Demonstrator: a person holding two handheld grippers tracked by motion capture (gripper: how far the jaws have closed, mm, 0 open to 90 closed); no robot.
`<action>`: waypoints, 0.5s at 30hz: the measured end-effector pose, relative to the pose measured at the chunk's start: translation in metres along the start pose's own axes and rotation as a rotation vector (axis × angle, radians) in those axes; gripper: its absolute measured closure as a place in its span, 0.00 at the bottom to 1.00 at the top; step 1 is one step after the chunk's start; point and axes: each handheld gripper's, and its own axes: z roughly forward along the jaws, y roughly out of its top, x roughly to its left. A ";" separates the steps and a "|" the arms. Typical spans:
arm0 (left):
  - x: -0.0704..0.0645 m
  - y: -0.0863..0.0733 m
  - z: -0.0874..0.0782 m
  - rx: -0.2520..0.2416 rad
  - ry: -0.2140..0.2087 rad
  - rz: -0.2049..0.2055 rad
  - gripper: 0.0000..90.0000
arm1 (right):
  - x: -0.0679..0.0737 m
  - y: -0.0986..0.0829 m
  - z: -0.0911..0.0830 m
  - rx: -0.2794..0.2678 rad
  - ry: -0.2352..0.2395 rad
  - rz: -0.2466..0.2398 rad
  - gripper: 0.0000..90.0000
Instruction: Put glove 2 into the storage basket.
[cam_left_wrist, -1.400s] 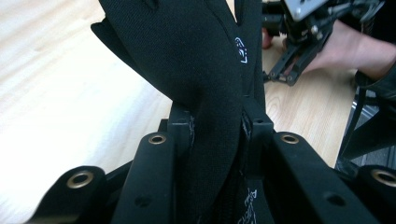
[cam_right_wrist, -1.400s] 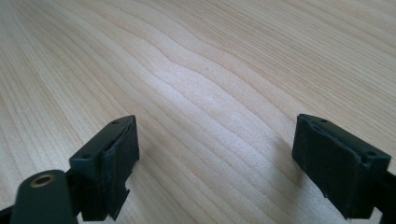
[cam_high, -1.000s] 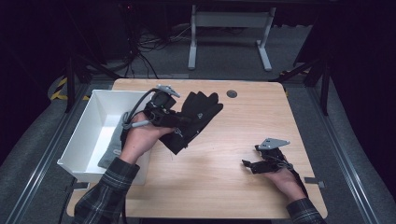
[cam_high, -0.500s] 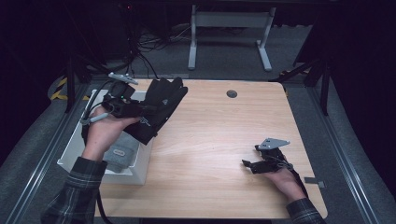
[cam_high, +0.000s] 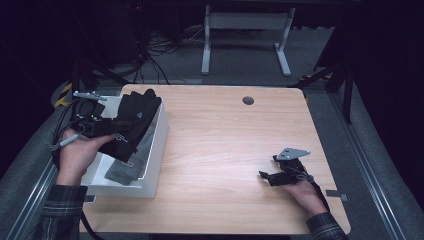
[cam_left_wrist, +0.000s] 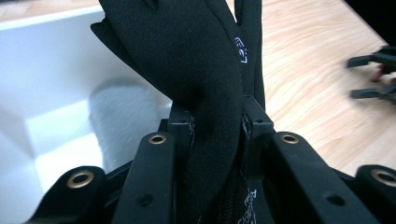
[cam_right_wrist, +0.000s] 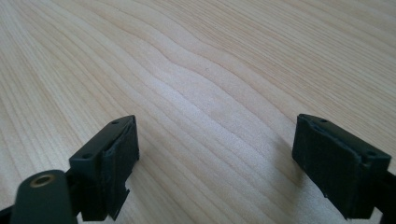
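Now the left tool (cam_high: 107, 131) grips the black glove (cam_high: 131, 120) above the white bin (cam_high: 159, 145); next, release. The right tool (cam_high: 272, 175) rests wide.

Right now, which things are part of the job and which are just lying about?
In the job:
left gripper, shut on the black glove
white bin under the glove
grey cloth in the bin

Lying about:
right gripper, open, resting on the table
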 end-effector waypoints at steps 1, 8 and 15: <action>0.003 -0.003 0.003 0.003 0.006 -0.015 0.80 | 0.000 0.000 0.000 0.000 0.000 0.000 0.17; 0.016 -0.020 0.027 0.040 0.025 -0.054 0.80 | 0.000 0.000 0.000 0.000 -0.001 0.000 0.17; 0.024 -0.031 0.056 0.070 0.051 -0.087 0.80 | 0.000 0.000 0.000 -0.001 -0.002 -0.001 0.17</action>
